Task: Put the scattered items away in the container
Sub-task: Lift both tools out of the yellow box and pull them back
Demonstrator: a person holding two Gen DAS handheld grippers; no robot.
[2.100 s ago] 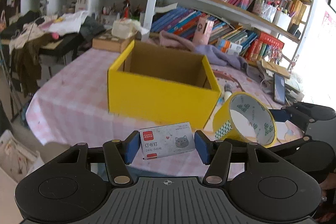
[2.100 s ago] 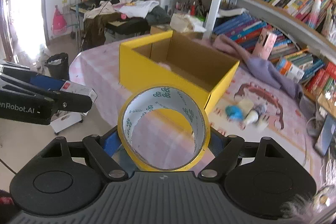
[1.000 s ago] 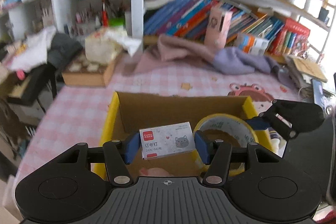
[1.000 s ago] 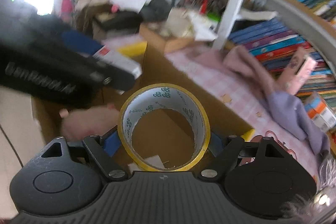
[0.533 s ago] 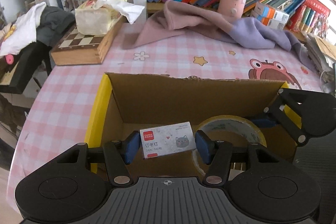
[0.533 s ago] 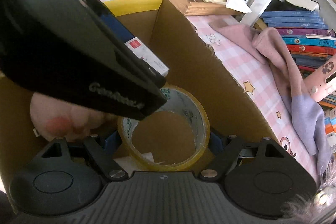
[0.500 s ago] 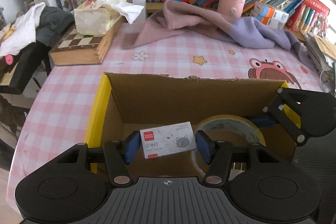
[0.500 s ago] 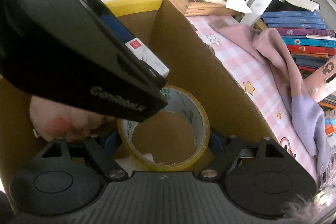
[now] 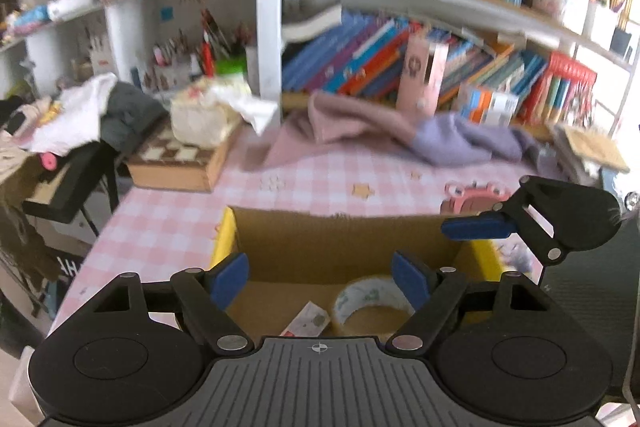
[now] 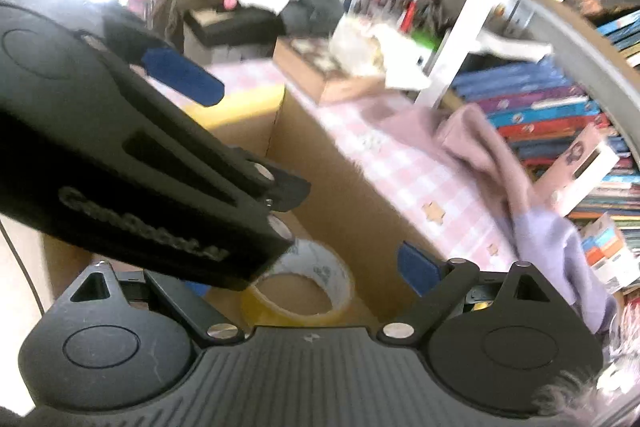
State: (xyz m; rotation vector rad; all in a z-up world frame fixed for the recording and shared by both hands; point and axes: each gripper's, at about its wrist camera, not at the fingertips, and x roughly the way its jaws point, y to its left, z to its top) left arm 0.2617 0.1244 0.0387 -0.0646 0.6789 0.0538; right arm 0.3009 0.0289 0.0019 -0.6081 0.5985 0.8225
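The yellow cardboard box [image 9: 224, 239] stands on the pink checked table. A yellow tape roll [image 9: 370, 301] and a small staples box [image 9: 308, 319] lie on the box floor. My left gripper [image 9: 320, 277] is open and empty above them. My right gripper [image 10: 304, 271] is open and empty over the tape roll [image 10: 304, 287]; its left finger is hidden behind the left gripper's body. The right gripper's blue pad [image 9: 476, 227] shows at the box's right rim in the left wrist view.
A wooden chess box [image 9: 180, 163] with a tissue pack sits at the table's far left. A pink and purple cloth [image 9: 400, 135] lies along the far edge before the bookshelf [image 9: 400, 39]. A pink carton [image 9: 420, 75] stands there.
Both grippers opened and let go: the staples box and the tape roll now lie on the box floor. Both grippers have lifted a little above the box.
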